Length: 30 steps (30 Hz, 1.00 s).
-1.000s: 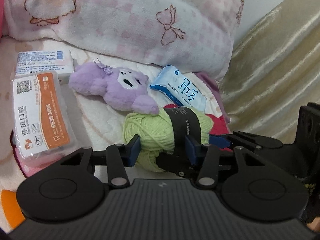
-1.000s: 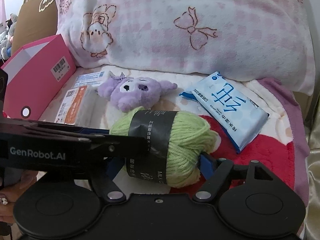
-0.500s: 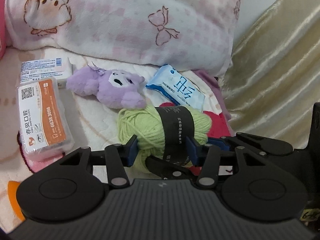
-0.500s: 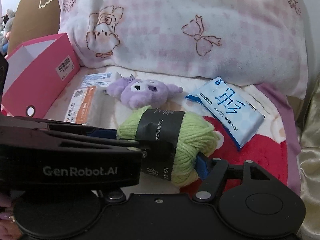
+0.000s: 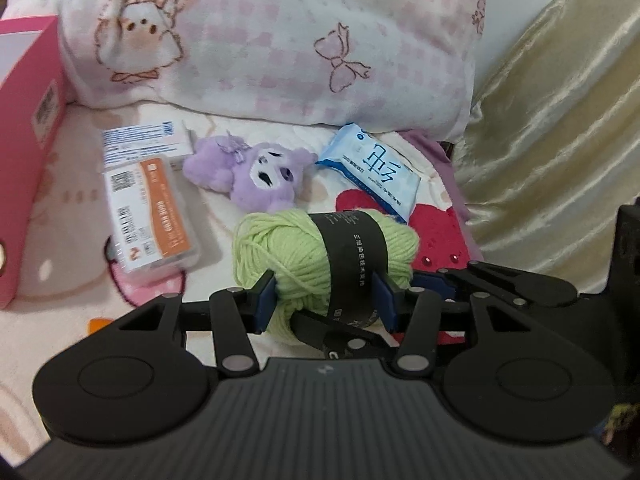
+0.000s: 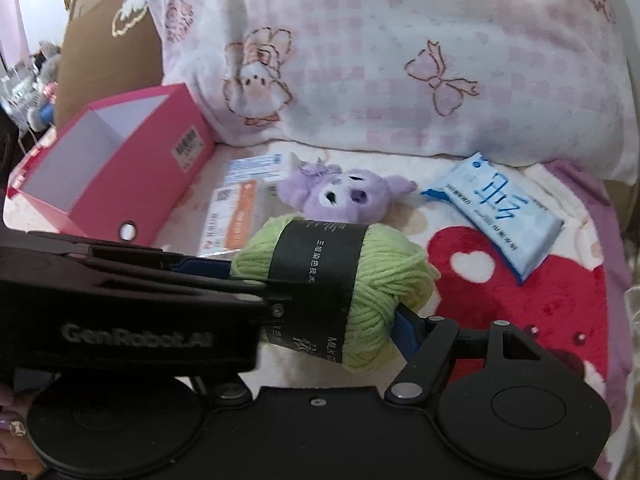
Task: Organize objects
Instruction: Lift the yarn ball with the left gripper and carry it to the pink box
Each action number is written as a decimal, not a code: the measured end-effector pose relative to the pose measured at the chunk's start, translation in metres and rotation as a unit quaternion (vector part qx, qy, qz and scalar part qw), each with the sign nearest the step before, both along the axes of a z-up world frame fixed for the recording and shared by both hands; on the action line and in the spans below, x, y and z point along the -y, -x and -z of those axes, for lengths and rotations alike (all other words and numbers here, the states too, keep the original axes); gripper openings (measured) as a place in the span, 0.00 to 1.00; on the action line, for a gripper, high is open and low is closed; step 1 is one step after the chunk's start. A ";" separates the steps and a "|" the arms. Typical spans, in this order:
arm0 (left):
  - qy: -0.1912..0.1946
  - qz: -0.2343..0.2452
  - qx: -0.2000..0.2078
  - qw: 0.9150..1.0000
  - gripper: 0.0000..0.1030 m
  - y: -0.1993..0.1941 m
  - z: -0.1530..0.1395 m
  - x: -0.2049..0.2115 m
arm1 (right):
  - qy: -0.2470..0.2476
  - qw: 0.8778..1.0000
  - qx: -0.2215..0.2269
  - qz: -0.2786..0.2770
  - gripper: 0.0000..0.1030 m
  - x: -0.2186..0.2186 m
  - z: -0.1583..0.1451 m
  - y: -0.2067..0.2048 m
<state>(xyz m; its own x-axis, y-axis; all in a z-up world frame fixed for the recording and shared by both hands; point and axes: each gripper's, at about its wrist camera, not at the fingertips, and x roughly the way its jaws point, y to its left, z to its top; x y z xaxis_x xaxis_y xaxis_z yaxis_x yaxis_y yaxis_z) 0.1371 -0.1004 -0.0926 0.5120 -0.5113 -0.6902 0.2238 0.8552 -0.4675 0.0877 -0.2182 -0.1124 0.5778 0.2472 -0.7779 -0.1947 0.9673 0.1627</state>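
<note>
A light green yarn ball (image 5: 304, 256) with a black paper band hangs a little above the blanket. My left gripper (image 5: 325, 300) is shut on it, one blue pad on the bare yarn and one on the band. The right gripper's finger (image 5: 432, 280) reaches in from the right and touches the ball's end. In the right wrist view the yarn ball (image 6: 380, 280) sits between the jaws of my right gripper (image 6: 320, 320). Those jaws are opening slightly, with one blue pad still against the yarn. The left gripper's black housing (image 6: 136, 336) hides the other right finger.
On the blanket lie a purple plush (image 5: 260, 176), a blue wipes pack (image 5: 376, 176), an orange-labelled pack (image 5: 148, 216) and a white-and-blue box (image 5: 140, 142). An open pink box (image 6: 120, 168) stands at the left. A pink pillow (image 5: 280, 40) is behind, a gold curtain (image 5: 560, 120) at the right.
Both grippers have risen and drawn back with the yarn ball between them. The items on the blanket look farther away, and the pink box has come into the left wrist view.
</note>
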 end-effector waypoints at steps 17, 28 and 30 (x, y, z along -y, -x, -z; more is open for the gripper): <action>-0.017 -0.014 -0.008 1.000 0.42 0.029 -0.025 -0.038 | -0.079 0.996 0.008 -0.029 0.73 -0.017 -0.013 0.019; -0.073 -0.026 -0.052 0.996 0.42 0.044 -0.046 -0.062 | -0.078 0.994 0.015 -0.081 0.73 -0.055 -0.021 0.035; -0.072 -0.035 -0.060 0.995 0.42 0.049 -0.048 -0.067 | -0.077 0.993 0.013 -0.089 0.73 -0.060 -0.022 0.038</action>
<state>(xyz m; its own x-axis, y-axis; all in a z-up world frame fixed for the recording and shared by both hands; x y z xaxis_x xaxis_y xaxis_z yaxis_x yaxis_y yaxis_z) 0.0884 -0.0333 -0.0447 0.4526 -0.3680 -0.8122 0.1114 0.9271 -0.3579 0.0499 -0.1580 -0.0905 0.5337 0.4627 -0.7078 -0.3666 0.8809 0.2994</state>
